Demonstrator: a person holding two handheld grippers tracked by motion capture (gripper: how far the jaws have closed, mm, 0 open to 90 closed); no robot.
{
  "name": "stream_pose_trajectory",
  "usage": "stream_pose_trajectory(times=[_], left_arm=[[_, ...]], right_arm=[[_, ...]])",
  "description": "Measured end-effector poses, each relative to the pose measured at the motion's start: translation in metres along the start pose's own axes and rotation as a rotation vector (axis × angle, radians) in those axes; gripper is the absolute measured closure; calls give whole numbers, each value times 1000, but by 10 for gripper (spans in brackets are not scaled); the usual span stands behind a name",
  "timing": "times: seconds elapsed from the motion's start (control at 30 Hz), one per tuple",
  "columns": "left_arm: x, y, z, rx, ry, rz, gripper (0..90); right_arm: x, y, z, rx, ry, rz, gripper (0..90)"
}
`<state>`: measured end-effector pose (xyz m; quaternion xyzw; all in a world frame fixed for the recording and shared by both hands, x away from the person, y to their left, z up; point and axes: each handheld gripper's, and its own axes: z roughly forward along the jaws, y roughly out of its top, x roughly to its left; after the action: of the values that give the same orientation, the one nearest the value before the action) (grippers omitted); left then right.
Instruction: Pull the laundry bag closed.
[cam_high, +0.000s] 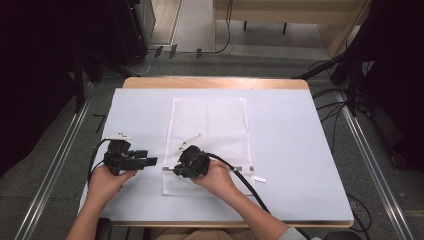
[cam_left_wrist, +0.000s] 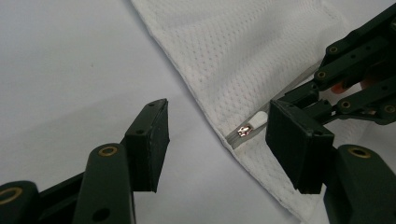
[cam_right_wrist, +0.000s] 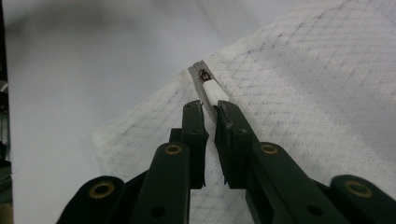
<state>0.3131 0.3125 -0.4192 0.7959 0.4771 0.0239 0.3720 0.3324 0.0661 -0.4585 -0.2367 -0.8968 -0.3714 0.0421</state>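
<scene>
- Mesh bag (cam_high: 209, 135), white, lies flat in the middle of the tabletop (cam_high: 295, 150), long side running away from the person.
- Zipper (cam_right_wrist: 201, 88), grey, runs across the bag near its near end; a white pull tab (cam_right_wrist: 215, 93) sits at the left end of it, with a small metal slider (cam_right_wrist: 204, 74) just beyond the tab.
- Right hand-held gripper (cam_right_wrist: 210, 109) rests on the bag at that zipper end; its jaws are drawn nearly together, with the near end of the pull tab running in between the tips. Whether the pads actually press on the tab, I cannot tell.
- In the high view the right hand-held gripper (cam_high: 176, 169) points left, at the bag's left edge, with its cable (cam_high: 250, 187) trailing back over the bag toward the person.
- Left hand-held gripper (cam_high: 150, 161) hovers just left of the bag over bare tabletop, its jaws spread wide and holding nothing.
- In the left gripper view the tab (cam_left_wrist: 257, 122) and slider (cam_left_wrist: 243, 131) lie between the spread tips, nearer the right-hand one, and the right gripper's black linkage (cam_left_wrist: 355, 70) comes in from the upper right.
- Small white scrap (cam_high: 260, 179) lies on the tabletop just right of the bag.
</scene>
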Motion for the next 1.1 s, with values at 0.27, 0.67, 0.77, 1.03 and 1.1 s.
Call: stream_pose_trajectory(times=[0.27, 0.67, 0.77, 1.03, 1.1], left_arm=[[0, -1, 0, -1, 1, -3, 400], [0, -3, -1, 4, -8, -3, 401], [1, -3, -3, -2, -54, -17, 445], [1, -7, -4, 5, -36, -11, 469], [2, -8, -5, 5, -31, -15, 465]], right_arm=[[1, -1, 3, 10, -44, 7, 786], [-1, 4, 12, -18, -1, 34, 808], [0, 6, 14, -16, 0, 15, 811], [1, 15, 17, -18, 7, -7, 808], [2, 16, 18, -17, 11, -9, 778]])
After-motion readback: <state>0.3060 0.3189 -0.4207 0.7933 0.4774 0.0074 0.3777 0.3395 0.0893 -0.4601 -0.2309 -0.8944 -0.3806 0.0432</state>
